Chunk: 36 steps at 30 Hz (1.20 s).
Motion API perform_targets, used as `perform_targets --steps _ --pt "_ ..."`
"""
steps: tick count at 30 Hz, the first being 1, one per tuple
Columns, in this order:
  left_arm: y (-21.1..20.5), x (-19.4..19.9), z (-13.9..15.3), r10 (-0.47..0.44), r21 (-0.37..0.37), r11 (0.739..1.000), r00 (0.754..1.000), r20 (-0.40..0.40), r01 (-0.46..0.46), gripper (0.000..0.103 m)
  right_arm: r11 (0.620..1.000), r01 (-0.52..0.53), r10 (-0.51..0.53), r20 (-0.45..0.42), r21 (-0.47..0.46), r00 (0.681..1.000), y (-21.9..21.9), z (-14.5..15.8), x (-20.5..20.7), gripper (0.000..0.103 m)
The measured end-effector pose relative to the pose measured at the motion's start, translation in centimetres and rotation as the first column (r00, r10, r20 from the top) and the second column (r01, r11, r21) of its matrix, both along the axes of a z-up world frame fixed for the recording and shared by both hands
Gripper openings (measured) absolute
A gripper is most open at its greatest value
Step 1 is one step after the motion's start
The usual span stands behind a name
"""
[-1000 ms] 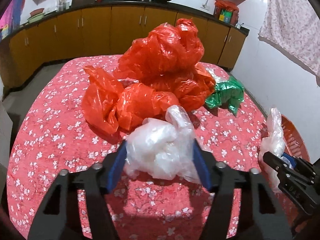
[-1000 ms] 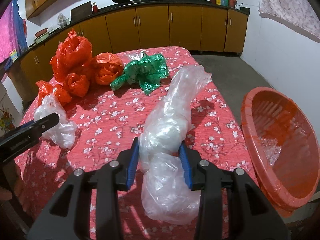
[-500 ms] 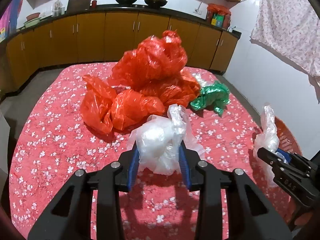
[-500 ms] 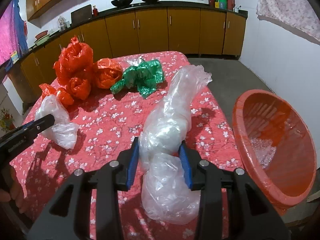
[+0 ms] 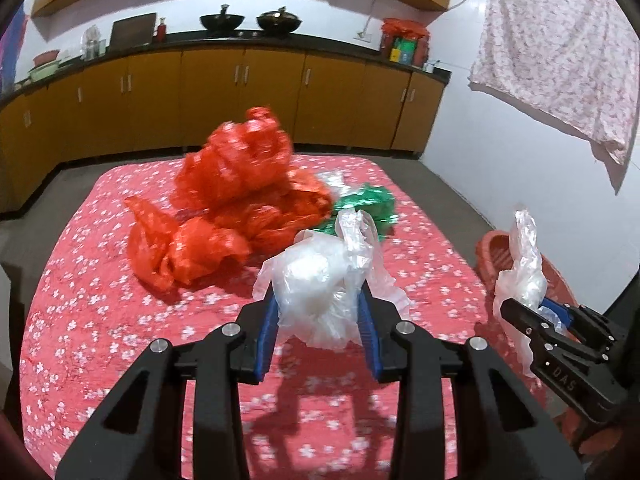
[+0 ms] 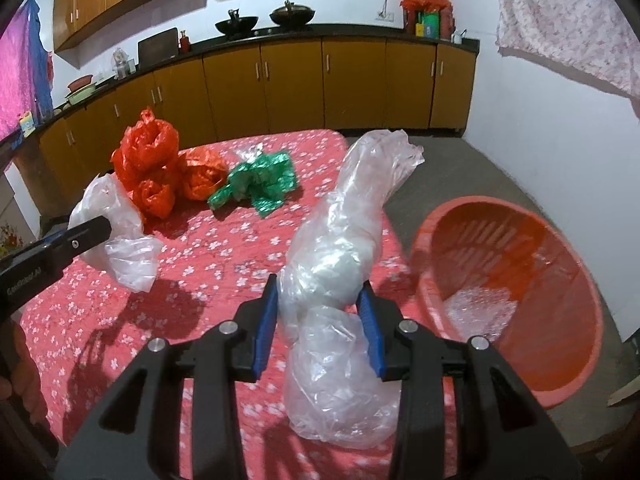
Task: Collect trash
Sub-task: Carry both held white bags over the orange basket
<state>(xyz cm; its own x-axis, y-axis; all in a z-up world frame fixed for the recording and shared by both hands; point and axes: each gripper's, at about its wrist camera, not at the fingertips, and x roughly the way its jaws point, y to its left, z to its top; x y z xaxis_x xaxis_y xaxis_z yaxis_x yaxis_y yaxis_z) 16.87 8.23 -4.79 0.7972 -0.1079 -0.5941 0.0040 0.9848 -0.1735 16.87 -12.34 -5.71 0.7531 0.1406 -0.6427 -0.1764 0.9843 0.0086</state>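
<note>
Floral table (image 5: 100, 320); left gripper (image 5: 318, 330), right gripper (image 6: 320, 330) each clamp clear bag; red heap (image 5: 236, 184) motion-blurred.

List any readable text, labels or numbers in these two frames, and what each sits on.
"DAS": on the side of the right gripper, seen in the left wrist view; it may be part of a longer mark.
Lettering on the side of the left gripper, in the right wrist view: too blurred to read.
Packages on the counter: print too small to read.
Nothing else readable.
</note>
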Motion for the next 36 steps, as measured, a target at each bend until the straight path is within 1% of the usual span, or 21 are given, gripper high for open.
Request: perform_targets --steps 9,15,21,29,36 --pt "-4.4 0.9 0.9 -0.084 0.005 0.996 0.996 0.02 0.084 0.036 0.997 0.075 -0.074 0.056 -0.013 0.996 -4.2 1.2 -1.8 0.038" --pt "-7.6 1.6 1.0 -0.142 0.003 0.99 0.99 0.025 0.142 0.036 0.991 0.135 -0.134 0.068 -0.008 0.989 -7.4 1.3 -2.1 0.038" --pt "-11.6 2.9 0.9 -0.214 0.007 0.977 0.977 0.024 0.213 0.036 0.976 0.216 -0.216 0.055 0.017 0.975 -11.6 1.0 -1.6 0.038" --pt "-16.5 5.0 0.8 -0.3 -0.007 0.954 0.954 0.018 0.301 0.036 0.957 0.288 -0.29 0.044 0.033 0.956 -16.1 0.6 -0.6 0.038" --pt "-20.2 6.7 0.8 -0.364 0.008 0.932 0.931 0.02 0.363 0.036 0.939 0.341 -0.343 0.036 0.045 0.939 -18.9 0.0 0.2 0.038"
